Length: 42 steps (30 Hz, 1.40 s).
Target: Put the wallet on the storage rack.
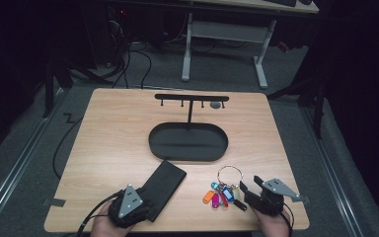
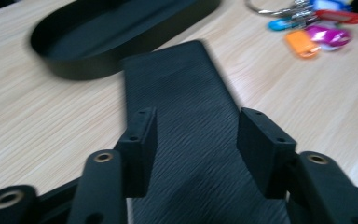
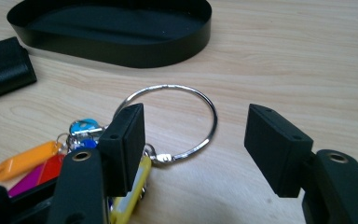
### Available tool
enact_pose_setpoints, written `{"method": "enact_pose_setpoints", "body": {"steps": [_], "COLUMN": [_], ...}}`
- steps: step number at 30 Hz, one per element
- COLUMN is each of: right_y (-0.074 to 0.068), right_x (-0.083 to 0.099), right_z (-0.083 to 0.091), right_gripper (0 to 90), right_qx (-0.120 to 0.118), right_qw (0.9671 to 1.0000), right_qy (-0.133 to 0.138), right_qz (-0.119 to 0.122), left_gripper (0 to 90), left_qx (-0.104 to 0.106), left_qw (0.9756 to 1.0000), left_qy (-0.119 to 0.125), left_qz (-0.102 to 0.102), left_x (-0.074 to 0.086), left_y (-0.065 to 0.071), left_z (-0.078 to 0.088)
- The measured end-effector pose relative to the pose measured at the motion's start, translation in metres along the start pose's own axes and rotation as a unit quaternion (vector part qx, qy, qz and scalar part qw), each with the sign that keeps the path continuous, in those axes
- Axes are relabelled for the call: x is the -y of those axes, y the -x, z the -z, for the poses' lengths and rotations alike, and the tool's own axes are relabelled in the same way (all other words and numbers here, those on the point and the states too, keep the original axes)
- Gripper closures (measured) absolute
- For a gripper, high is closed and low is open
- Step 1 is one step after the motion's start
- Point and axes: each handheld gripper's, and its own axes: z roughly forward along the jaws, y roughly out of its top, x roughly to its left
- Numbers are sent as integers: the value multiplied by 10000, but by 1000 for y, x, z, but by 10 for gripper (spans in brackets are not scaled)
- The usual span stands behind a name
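My left gripper sits at the near edge of the table, its jaws spread wide and gripping nothing; the black wallet lies flat beneath and between them, stretching away ahead of the gripper, the pads clear of its surface; beyond the wallet's far end I see the black oval tray with its hook stand behind; to the right, my right gripper is likewise wide apart and holds nothing; the key ring lies on the wood just ahead of it, partly between the jaws; its coloured tags bunch beside the left-hand jaw in the right gripper view.
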Motion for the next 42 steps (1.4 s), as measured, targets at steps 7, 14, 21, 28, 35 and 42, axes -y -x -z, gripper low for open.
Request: {"method": "enact_pose_setpoints", "body": {"steps": [7, 14, 21, 28, 35, 42], "right_y": [8, 8, 7, 10, 10, 11], "right_x": [7, 8, 8, 8, 8, 7], "right_z": [11, 12, 11, 9, 10, 12], "right_gripper": [387, 388, 389, 393, 394, 398], "right_qx": [93, 158, 132, 47, 31, 22], "right_qw": [9998, 9997, 9997, 9994, 9993, 9992], "right_qy": [12, -16, -39, -18, 8, 48], "right_qz": [-167, -160, -204, -346, -382, -404], "left_gripper": [417, 414, 493, 662, 743, 797], "left_qx": [84, -308, -584, -540, -530, -531], "left_qw": [9985, 9920, 9884, 9939, 9949, 9971], "left_qy": [-222, -506, -466, -341, -276, 71], "left_qz": [-500, -1116, -1320, -903, -815, -531], "left_x": [4, 13, 17, 19, 21, 16], "left_y": [22, 35, 40, 27, 20, 12], "left_z": [-19, -27, -28, -21, -16, -2]}}
